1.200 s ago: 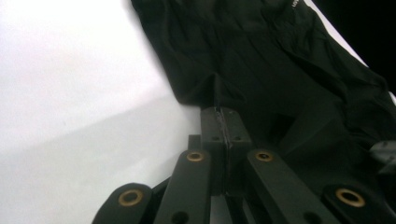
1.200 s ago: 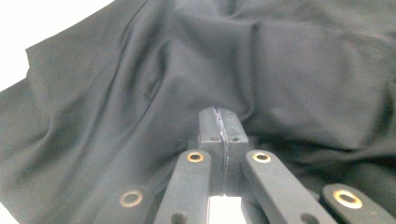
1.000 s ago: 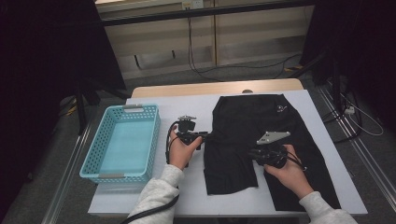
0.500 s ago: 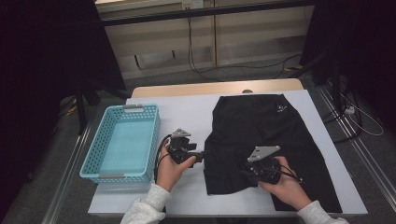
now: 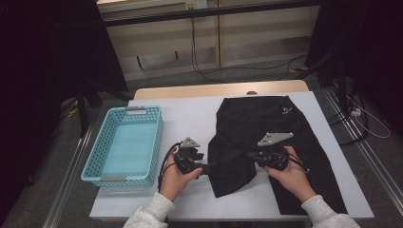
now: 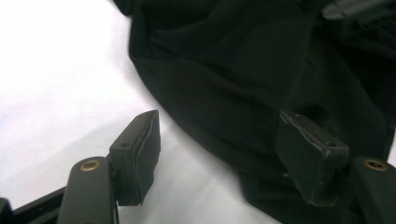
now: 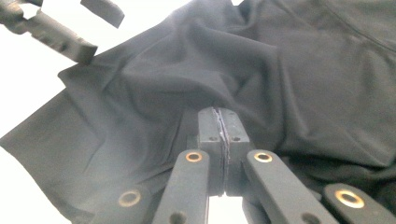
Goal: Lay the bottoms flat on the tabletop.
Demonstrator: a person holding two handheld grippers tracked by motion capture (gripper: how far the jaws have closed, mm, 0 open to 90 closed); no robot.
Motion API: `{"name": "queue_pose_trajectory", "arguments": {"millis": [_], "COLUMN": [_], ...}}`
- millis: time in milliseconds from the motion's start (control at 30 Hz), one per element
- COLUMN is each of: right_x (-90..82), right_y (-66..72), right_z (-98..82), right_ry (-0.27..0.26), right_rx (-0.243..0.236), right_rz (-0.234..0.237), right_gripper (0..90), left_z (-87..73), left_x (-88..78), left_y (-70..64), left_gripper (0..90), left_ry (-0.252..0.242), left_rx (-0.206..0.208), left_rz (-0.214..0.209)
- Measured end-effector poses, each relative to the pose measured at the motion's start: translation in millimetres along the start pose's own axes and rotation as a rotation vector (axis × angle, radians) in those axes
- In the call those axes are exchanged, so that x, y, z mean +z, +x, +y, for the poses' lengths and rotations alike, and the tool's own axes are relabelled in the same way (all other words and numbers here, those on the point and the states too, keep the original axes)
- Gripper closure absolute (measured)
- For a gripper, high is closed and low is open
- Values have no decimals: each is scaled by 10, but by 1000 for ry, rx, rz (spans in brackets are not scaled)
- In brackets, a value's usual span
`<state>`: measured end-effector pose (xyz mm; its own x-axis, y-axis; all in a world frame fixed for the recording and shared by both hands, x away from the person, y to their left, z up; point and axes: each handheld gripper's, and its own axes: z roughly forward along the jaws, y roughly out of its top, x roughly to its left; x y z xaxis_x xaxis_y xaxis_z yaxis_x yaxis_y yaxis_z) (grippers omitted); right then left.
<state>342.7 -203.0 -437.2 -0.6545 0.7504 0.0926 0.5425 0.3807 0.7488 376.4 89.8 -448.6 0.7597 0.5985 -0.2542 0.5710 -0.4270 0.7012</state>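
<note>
A black garment (image 5: 266, 118) lies spread on the white table (image 5: 190, 114), with a small white logo near its far end. My right gripper (image 5: 248, 155) points left over its near left part. Its jaws have just been closing and are shut on a pinch of the fabric (image 7: 303, 70), which puckers up to the right gripper (image 7: 225, 112). My left gripper (image 5: 209, 167) sits at the garment's near left edge. Its jaws have just been opening and now stand wide. The left gripper (image 6: 219, 123) straddles the hem (image 6: 224, 60), and the pads are not pressing on it.
A light blue plastic basket (image 5: 155, 142) with nothing in it stands on the table's left side, close to my left hand. Bare white table lies between the basket and the garment. Cables run across the floor beyond the far edge, and rails line the floor at the right.
My left gripper moved toward the near edge of the table and its jaws spread apart. The right gripper stayed over the garment, and the fabric around its tips now bunches up.
</note>
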Motion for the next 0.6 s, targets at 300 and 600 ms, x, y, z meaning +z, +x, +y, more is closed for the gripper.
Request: {"name": "queue_pose_trajectory", "arguments": {"millis": [300,600], "right_x": [-16,-99], "right_y": [-13,-25], "right_z": [-25,-67], "right_ry": [-2,-10], "right_rx": [-19,-20], "right_rz": [-29,-33], "right_gripper": [894,894], "left_z": [-60,-85], "left_x": [50,89], "left_y": [-109,-334], "left_gripper": [393,679], "left_ry": [45,73], "left_rx": [46,77], "left_rz": [17,44]}}
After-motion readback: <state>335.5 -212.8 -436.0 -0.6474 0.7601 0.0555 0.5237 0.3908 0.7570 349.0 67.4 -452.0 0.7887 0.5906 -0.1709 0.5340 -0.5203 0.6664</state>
